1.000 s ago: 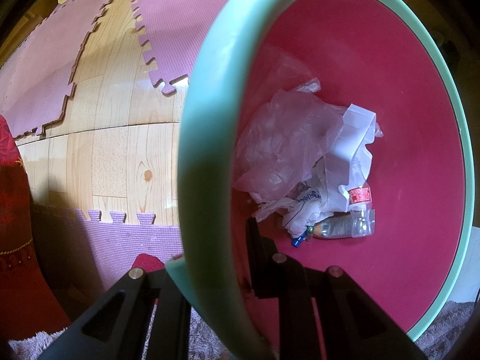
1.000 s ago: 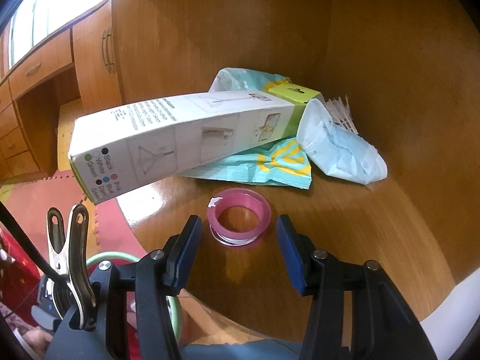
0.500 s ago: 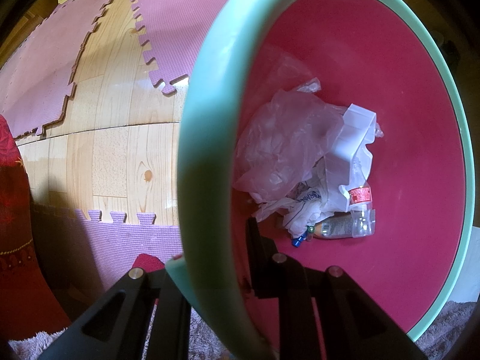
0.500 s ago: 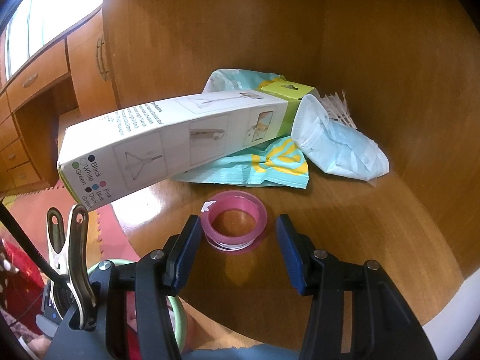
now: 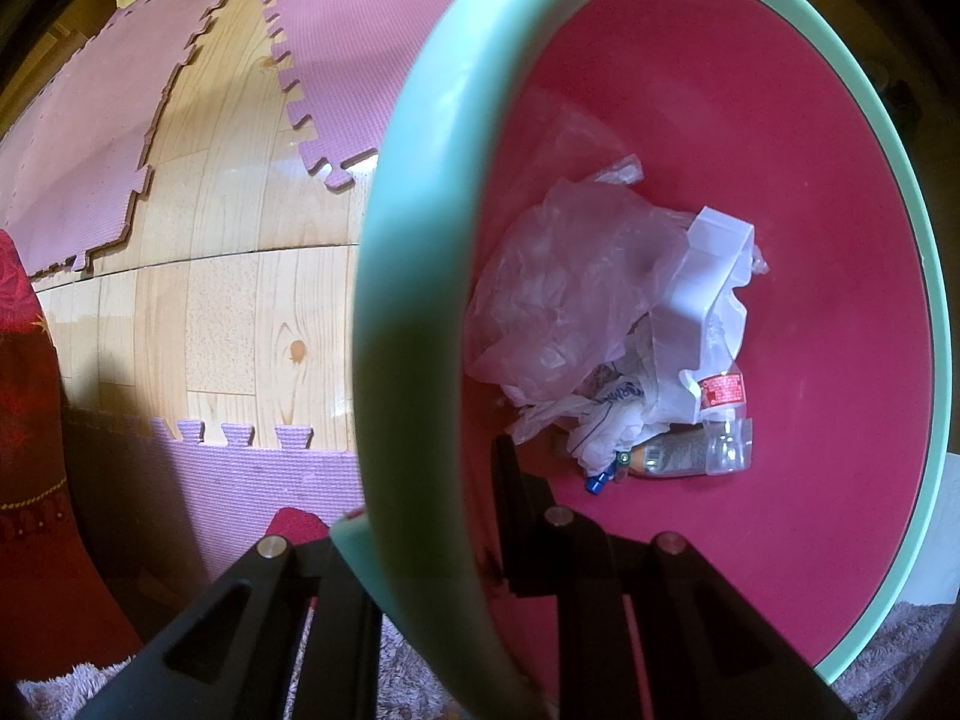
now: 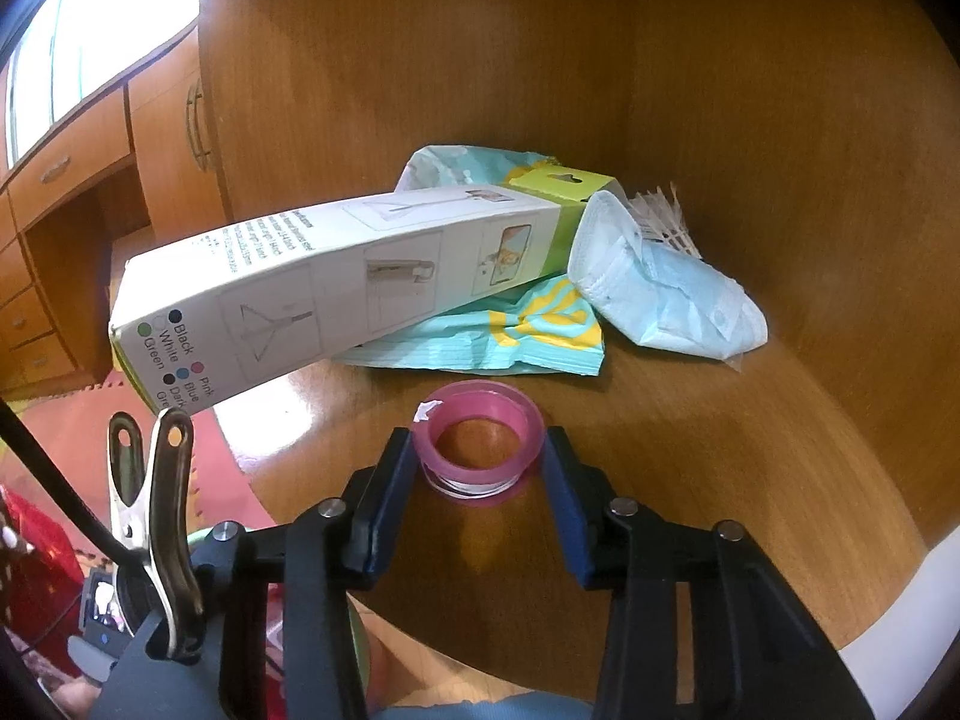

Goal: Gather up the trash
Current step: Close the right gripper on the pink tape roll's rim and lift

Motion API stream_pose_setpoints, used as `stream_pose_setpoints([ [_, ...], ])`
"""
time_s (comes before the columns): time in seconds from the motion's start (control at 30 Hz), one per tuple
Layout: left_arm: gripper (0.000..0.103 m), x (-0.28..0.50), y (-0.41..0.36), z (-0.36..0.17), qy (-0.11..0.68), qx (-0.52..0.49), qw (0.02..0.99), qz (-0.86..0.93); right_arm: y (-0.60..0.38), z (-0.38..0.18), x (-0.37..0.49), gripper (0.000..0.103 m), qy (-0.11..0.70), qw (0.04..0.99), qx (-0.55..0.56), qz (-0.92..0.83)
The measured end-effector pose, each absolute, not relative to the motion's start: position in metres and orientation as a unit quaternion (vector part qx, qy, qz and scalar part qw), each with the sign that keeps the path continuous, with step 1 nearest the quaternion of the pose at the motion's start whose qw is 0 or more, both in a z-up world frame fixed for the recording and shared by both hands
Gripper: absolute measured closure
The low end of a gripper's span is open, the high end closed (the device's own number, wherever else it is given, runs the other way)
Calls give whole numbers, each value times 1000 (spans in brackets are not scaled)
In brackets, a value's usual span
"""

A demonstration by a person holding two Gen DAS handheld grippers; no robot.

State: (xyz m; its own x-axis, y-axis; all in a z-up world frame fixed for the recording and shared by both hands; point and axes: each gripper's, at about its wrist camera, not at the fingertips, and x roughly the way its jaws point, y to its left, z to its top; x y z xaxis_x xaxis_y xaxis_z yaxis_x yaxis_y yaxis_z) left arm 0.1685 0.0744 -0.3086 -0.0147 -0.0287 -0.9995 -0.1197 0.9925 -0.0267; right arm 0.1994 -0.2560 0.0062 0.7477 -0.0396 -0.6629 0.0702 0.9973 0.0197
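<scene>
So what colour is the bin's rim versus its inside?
The bin has a mint-green rim and a deep pink inside, clearest in the left wrist view.

Your left wrist camera looks straight down along the left gripper (image 5: 432, 540), very close to the bin (image 5: 384, 300) whose mint rim fills the middle of the view. You see into the bin's pink inside on the right, and past it the wooden floor (image 5: 240, 300) with purple foam mats (image 5: 360, 30) on the left.

Your right wrist camera sits behind the right gripper (image 6: 480, 462) and faces forward and slanting down across the round wooden bench (image 6: 690, 450), near enough that the pink tape roll (image 6: 477, 438) lies close before the lens. Beyond it are a long box (image 6: 336, 288) and cupboards (image 6: 72, 192) at far left.

Both views share little: a sliver of mint rim (image 6: 360, 630) shows at the lower edge of the right view.
</scene>
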Motion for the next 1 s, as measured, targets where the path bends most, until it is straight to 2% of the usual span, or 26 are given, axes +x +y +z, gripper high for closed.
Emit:
stream_pose_setpoints([
  [1.0, 88, 167, 74, -310, 711, -52, 700, 32, -246, 6, 173, 60, 337, 941, 40, -5],
])
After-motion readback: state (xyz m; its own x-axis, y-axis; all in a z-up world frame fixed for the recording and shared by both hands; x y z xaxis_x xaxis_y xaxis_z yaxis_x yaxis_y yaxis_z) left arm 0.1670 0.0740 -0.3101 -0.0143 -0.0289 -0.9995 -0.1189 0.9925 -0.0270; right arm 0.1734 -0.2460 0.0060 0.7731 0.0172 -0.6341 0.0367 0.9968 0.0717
